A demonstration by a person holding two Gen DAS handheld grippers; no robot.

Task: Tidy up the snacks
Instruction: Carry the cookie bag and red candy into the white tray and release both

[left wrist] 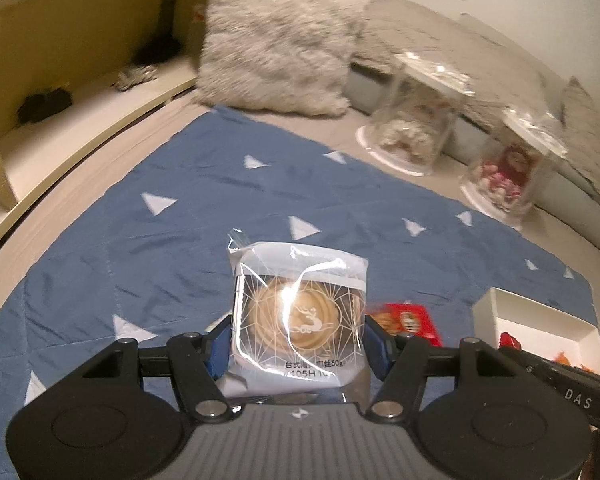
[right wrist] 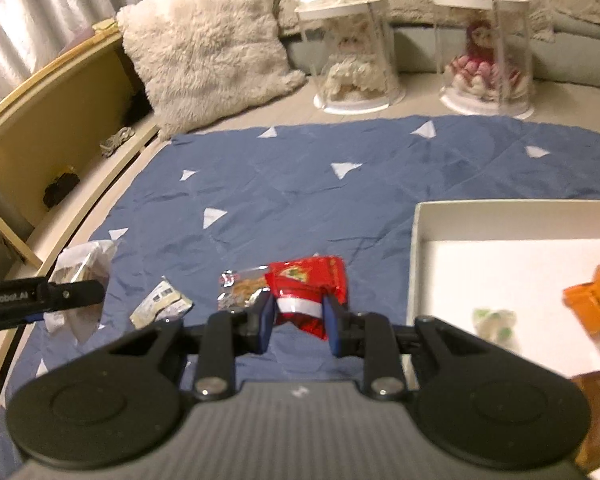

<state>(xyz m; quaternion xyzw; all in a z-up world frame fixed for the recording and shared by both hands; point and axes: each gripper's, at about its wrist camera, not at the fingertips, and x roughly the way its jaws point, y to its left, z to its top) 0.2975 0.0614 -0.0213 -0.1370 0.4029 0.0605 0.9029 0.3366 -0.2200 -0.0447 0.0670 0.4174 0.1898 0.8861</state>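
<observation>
1. My left fingers (left wrist: 298, 346) clamped a clear-wrapped pastry packet (left wrist: 298, 312), held upright above the blue cloth (left wrist: 180, 248).
2. My right fingers (right wrist: 298, 320) pinched a red snack packet (right wrist: 306, 292) at its near end, just left of the white box (right wrist: 414, 248).

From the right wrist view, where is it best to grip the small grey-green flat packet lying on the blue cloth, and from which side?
Probably from above, pinching across the narrow width of the small grey-green flat packet. It lies flat and skewed on the blue cloth, with open cloth beside its long edges. The silver crinkled packet lies to its right, apart, so turn the jaws to match the skew.
</observation>
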